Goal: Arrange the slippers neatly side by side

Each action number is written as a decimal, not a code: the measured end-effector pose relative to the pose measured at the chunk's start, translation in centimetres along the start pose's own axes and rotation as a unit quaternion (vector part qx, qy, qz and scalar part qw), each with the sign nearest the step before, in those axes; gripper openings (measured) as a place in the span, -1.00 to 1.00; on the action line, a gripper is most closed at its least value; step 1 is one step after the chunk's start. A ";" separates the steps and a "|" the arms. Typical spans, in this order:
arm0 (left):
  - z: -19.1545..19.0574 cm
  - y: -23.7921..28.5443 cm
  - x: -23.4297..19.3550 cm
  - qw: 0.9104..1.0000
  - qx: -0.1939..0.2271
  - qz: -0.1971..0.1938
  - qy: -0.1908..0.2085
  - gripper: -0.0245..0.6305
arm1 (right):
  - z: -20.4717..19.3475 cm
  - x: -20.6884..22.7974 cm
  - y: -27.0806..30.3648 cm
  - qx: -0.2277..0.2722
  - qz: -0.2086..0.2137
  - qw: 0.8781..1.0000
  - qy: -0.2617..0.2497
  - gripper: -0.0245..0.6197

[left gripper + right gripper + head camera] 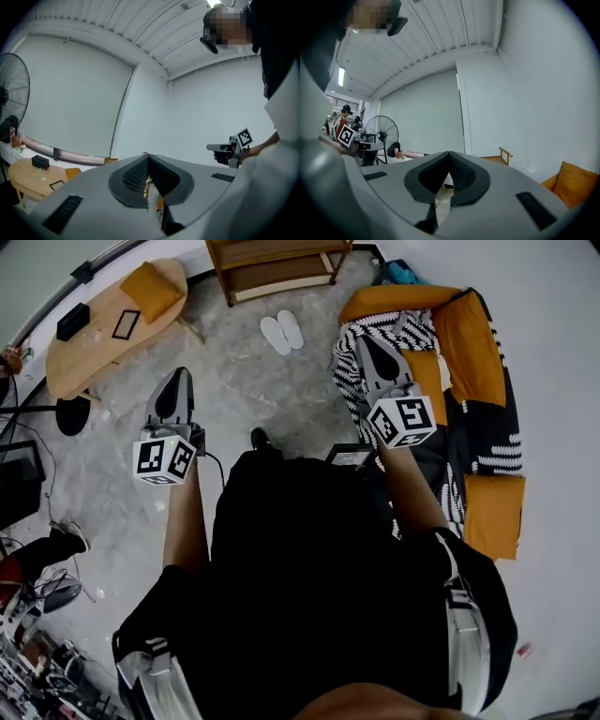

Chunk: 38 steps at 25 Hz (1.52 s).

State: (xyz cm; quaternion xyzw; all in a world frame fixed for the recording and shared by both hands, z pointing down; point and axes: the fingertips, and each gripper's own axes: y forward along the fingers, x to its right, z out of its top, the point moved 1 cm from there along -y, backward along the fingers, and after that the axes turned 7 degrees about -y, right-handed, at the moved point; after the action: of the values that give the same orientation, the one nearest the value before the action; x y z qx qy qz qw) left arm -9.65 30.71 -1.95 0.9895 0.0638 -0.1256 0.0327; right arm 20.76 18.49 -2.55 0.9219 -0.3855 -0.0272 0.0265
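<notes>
Two white slippers (282, 334) lie side by side on the grey floor, in front of the wooden shelf, in the head view only. My left gripper (176, 377) is held at waist height, well short and left of them, jaws shut on nothing. My right gripper (367, 340) hangs over the sofa's striped blanket, to the right of the slippers, also shut and empty. In the left gripper view the jaws (148, 157) meet at the tips and point at a wall. In the right gripper view the jaws (449, 153) touch too.
An orange sofa (478, 343) with a black-and-white striped blanket (403, 334) stands at the right. A wooden shelf (277, 263) is at the back, an oval wooden table (98, 329) at the back left. A standing fan (381, 133) and cables (37, 596) are on the left.
</notes>
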 end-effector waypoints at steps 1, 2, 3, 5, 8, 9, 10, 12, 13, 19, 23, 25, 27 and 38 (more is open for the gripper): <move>-0.6 -0.2 0.9 1.000 -0.003 0.001 0.002 -0.88 | -0.3 0.1 -0.9 0.003 0.007 1.000 0.001 -0.83; -1.1 -0.4 1.9 1.000 -0.007 0.000 0.005 -0.88 | -0.7 0.1 -2.0 0.005 0.013 1.000 0.002 -0.83; -1.5 -0.6 3.0 1.000 -0.012 -0.001 0.007 -0.88 | -0.9 0.1 -3.1 0.003 0.015 1.000 0.005 -0.83; -1.7 -0.9 4.9 1.000 -0.020 -0.006 0.005 -0.88 | -1.4 0.4 -5.3 -0.009 0.013 1.000 0.010 -0.83; -1.9 -1.5 7.3 0.999 -0.026 -0.023 -0.004 -0.88 | -2.2 1.0 -7.6 -0.021 0.004 0.999 0.029 -0.83; -2.4 -1.7 7.9 0.999 -0.030 -0.028 -0.008 -0.88 | -2.6 1.1 -8.3 -0.023 0.003 0.999 0.037 -0.83; -3.0 -2.0 8.4 0.999 -0.035 -0.031 -0.013 -0.88 | -3.0 0.9 -9.0 -0.026 0.003 0.999 0.043 -0.83; -3.8 -2.4 9.1 0.998 -0.042 -0.033 -0.022 -0.88 | -3.7 0.4 -9.9 -0.030 0.014 0.998 0.051 -0.83; -3.9 -2.6 9.4 0.998 -0.042 -0.033 -0.023 -0.88 | -3.9 0.0 -10.3 -0.031 0.020 0.998 0.052 -0.83; -3.3 -2.2 10.9 0.998 -0.038 -0.042 -0.015 -0.88 | -3.7 -1.4 -10.5 -0.031 0.054 0.997 0.047 -0.83; -2.7 -2.3 11.7 0.998 -0.029 -0.053 -0.010 -0.88 | -3.0 -2.3 -10.0 -0.023 0.071 0.996 0.043 -0.83; -2.6 -2.5 11.8 0.998 -0.027 -0.057 -0.011 -0.88 | -2.9 -2.5 -9.8 -0.022 0.077 0.996 0.041 -0.83; -2.6 -2.8 11.7 0.998 -0.026 -0.057 -0.011 -0.88 | -2.8 -2.6 -9.6 -0.021 0.081 0.996 0.041 -0.83; -2.9 -3.2 11.6 0.998 -0.029 -0.053 -0.020 -0.88 | -3.2 -3.6 -9.7 -0.022 0.084 0.995 0.057 -0.83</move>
State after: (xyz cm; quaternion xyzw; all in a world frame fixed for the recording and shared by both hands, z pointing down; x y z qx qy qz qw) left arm 1.77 35.47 -2.27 0.9807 0.1187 -0.1445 0.0563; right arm 25.36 27.95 0.05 0.8856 -0.4585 0.0195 0.0715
